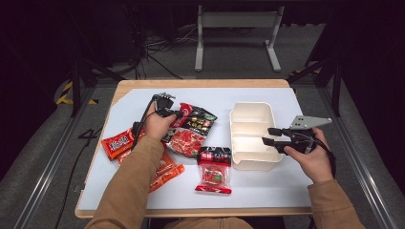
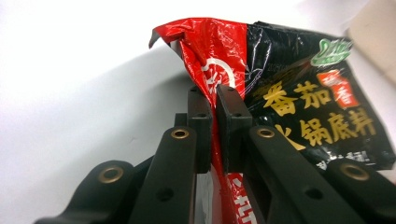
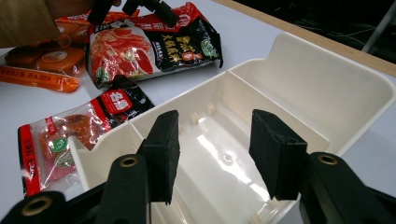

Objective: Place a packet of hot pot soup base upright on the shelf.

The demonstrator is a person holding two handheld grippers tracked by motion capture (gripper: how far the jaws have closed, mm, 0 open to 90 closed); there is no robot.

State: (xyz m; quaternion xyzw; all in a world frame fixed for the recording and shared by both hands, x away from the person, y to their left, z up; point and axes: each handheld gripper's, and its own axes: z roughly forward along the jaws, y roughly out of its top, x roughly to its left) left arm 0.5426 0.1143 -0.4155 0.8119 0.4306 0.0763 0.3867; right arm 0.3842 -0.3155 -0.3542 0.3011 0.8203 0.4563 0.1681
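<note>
In the high view the left claw (image 1: 175,114) sat left of the frame's centre, at the upper left edge of a glossy red-and-black sauce packet (image 1: 190,130). The left gripper view showed its flat black pads (image 2: 201,122) pressed together on the packet's crinkled red seam (image 2: 215,79), the foil creased and lifted above them. The packet lay flat on the smooth white worktop (image 1: 267,183), its shiny face printed with gold characters and a picture of red food.

Right of centre stood a cream plastic bin (image 1: 253,134), oblong with rounded corners and a thin divider wall. The right claw (image 1: 270,135) hung over its right rim, its blocky black pads (image 3: 163,151) apart with nothing between them, the bin's glossy floor (image 3: 219,158) visible in the gap.

A smaller clear-windowed packet (image 1: 214,170) lay lower centre, just beside the bin, and orange packets (image 1: 118,142) lay at the left under the tan sleeve (image 1: 129,186).
</note>
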